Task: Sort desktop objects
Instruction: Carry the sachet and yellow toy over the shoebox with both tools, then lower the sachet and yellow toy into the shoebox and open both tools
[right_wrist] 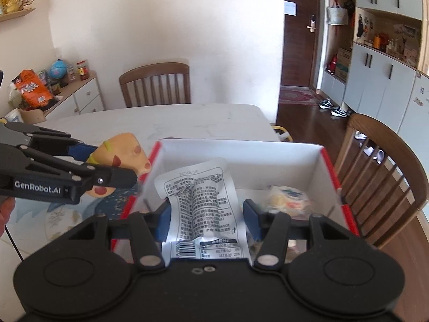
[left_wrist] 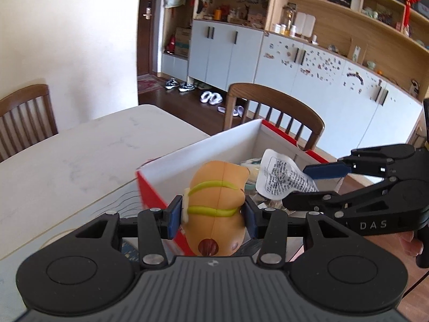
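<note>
Toy dog [left_wrist: 217, 209], smooth, hard and maybe slippery, sits pinched round its middle in my left gripper [left_wrist: 213, 214] jaws over the box [left_wrist: 201, 155] edge, while my right gripper [right_wrist: 207, 214] jaws squeeze a light, crinkly packet [right_wrist: 203, 204] inside the box on the bench [left_wrist: 80, 155].

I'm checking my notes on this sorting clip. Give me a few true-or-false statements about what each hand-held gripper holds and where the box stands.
1. The left hand-held gripper grips an orange toy. True.
2. The right hand-held gripper is empty. False: its jaws close on a silver packet.
3. The box has white inner walls. True.
4. The box holds nothing. False: a small wrapped item lies inside.
5. The silver packet lies on the table. False: it is held above the box.
</note>
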{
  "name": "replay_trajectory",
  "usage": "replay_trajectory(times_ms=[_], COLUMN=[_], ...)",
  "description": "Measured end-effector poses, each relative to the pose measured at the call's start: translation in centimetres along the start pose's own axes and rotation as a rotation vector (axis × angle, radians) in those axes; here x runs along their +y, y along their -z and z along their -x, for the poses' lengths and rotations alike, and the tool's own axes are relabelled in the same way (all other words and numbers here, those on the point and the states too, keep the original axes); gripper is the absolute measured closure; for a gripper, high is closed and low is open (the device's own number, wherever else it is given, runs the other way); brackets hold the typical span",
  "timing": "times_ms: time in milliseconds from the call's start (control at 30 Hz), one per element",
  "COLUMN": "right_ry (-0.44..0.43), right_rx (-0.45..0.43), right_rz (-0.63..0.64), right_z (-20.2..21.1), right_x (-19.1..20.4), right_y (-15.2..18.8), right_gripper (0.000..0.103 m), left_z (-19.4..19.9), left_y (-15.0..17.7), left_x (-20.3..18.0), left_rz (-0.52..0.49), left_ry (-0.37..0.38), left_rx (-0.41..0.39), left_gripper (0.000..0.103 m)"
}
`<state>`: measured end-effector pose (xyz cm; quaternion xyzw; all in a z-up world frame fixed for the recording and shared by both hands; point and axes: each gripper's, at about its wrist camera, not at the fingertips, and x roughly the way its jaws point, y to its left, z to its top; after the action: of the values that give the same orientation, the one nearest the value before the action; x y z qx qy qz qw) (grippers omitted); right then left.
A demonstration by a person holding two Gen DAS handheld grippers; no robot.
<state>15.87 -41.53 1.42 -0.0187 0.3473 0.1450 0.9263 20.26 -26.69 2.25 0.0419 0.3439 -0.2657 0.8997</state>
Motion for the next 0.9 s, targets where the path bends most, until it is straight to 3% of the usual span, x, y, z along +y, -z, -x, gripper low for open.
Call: replay_trajectory(times_ms=[467,900], right_ry=[0.068,0.066], right_rx=[0.009,0.083], right_rz=[-0.042,-0.008], right_z=[-2.1,-5.2], right_x=[-5.3,-6.4], right_y=[0.2,1.2], right_gripper=[0.048,0.048], left_z=[-7.1,-11.9], left_y=[-2.0,-2.3], left_x=[-1.9,-1.2], left_rz=[-0.061,-0.069], left_ry=[-0.003,-0.031], left_rx=[0.118,0.239], left_gripper=[0.057,0.057])
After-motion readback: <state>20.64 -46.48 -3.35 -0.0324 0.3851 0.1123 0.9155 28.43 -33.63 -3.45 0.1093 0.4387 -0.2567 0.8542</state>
